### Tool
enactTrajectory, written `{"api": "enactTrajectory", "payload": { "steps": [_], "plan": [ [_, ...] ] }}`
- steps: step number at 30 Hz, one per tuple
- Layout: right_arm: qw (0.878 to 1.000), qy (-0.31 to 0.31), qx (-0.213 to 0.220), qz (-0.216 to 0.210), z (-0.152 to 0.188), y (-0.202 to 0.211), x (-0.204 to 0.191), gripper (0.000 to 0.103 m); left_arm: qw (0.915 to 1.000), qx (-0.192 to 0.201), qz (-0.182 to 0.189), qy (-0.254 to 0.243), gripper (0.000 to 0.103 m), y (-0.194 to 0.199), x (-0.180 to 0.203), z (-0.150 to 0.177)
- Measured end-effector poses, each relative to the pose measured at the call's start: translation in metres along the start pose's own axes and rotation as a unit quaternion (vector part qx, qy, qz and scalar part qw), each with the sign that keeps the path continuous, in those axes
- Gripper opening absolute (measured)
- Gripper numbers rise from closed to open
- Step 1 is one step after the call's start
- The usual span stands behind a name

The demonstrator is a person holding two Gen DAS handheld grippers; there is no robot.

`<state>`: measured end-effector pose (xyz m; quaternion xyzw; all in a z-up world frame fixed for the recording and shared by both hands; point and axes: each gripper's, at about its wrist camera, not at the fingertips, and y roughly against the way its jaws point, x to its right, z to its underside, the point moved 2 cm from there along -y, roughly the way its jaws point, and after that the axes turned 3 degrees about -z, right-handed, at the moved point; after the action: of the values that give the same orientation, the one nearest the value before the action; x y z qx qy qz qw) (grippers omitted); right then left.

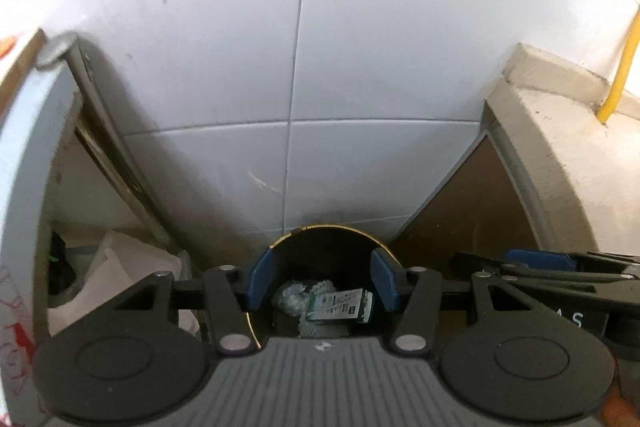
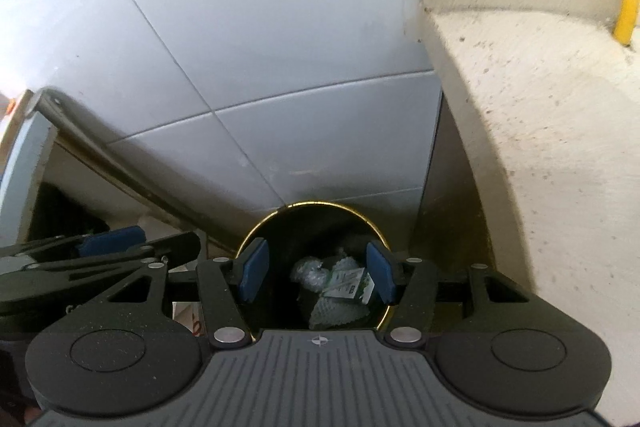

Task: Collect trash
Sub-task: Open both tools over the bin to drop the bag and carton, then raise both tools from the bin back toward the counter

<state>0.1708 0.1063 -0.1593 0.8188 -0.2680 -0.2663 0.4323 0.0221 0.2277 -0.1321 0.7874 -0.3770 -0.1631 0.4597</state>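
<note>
Left wrist view shows the bin (image 1: 320, 239) right under my left tongs (image 1: 322, 285), spread and empty, right tongs (image 2: 316, 275) spread beside them.

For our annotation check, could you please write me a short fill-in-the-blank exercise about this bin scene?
1. The rim of the round black bin is ____ in colour.
2. The green-and-white carton lies ____ the bin.
3. The pads of the left gripper are ____ in colour.
4. Between the fingers of the right gripper there is ____ held.

Missing words: gold; inside; blue; nothing
</note>
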Motion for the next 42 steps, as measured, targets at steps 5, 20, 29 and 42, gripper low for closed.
{"api": "enactTrajectory", "payload": {
  "steps": [5,20,29,42],
  "plan": [
    [1.0,-0.002,0.023,0.004,0.004,0.019,-0.003,0.063,0.9998,0.02,0.005,-0.007,0.048,0.019,0.002,-0.001],
    [0.993,-0.008,0.113,0.03,0.019,0.089,-0.003,0.069,0.9946,0.082,0.028,-0.057,0.053,0.07,0.033,-0.005],
    [0.987,-0.032,0.151,0.05,0.033,0.121,0.01,0.071,0.9884,0.105,0.053,-0.096,0.054,0.088,0.059,-0.002],
    [0.973,-0.059,0.202,0.097,0.067,0.171,0.028,0.079,0.9685,0.152,0.09,-0.175,0.065,0.128,0.098,0.014]
  ]
}}
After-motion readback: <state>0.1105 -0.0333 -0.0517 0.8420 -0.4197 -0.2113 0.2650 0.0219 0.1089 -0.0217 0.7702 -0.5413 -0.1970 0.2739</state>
